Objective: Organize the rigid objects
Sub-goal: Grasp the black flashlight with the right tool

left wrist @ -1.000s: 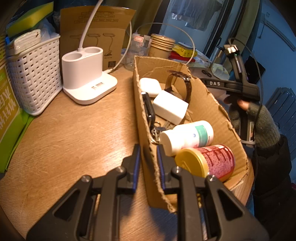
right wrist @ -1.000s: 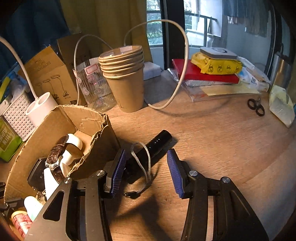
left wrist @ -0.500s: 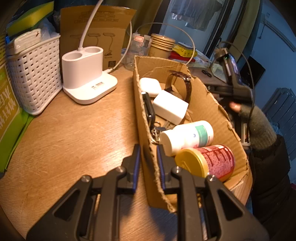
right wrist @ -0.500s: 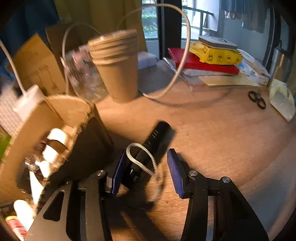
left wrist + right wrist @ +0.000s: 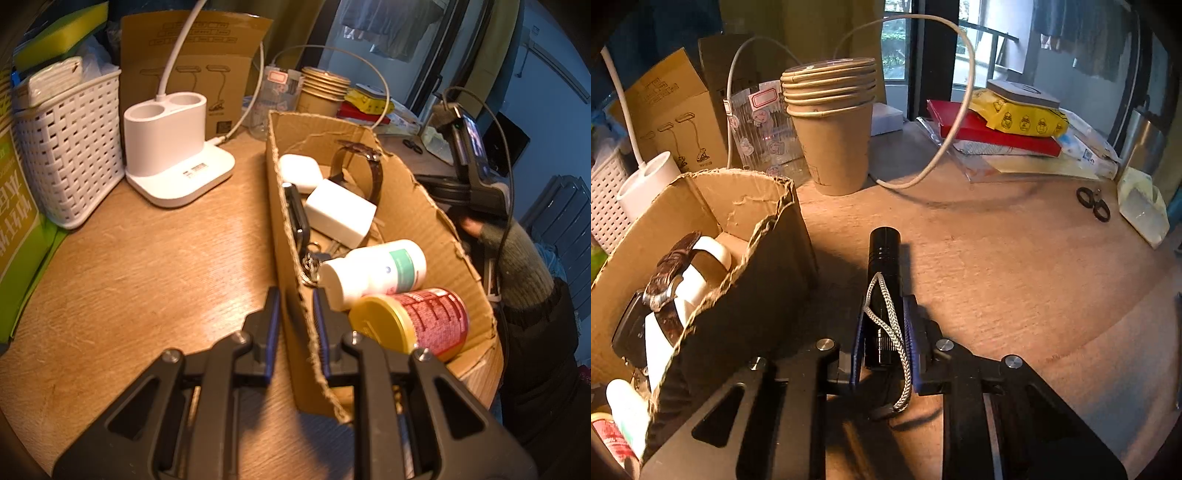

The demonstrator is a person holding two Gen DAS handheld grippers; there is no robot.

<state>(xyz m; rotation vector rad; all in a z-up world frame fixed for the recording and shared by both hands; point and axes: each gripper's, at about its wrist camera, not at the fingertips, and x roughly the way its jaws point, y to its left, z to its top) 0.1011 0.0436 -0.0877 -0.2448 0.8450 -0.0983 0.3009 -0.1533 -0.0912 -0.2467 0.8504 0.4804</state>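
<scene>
A black flashlight (image 5: 884,251) with a grey braided wrist cord lies on the wooden table just right of the cardboard box (image 5: 750,206). My right gripper (image 5: 885,308) has its jaws closing tight on the flashlight's rear half, and both blue pads press on it. My left gripper (image 5: 295,297) is shut on the near end of the box's (image 5: 417,206) left wall. Inside the box lie a white bottle (image 5: 373,269), a red can with a yellow lid (image 5: 417,321), a white charger block (image 5: 340,214), an earbud case (image 5: 299,171), a brown-strapped watch (image 5: 362,166) and keys.
A white basket (image 5: 70,147) and a white lamp base (image 5: 173,147) stand left of the box. Stacked paper cups (image 5: 831,122), a looping white cable (image 5: 942,147), a red book (image 5: 997,133) and scissors (image 5: 1093,203) sit farther back. A gloved hand (image 5: 517,254) holds the right tool.
The right gripper's jaws have closed from wide apart onto the flashlight, which now lies straight along the fingers. The left gripper and the box have not moved.
</scene>
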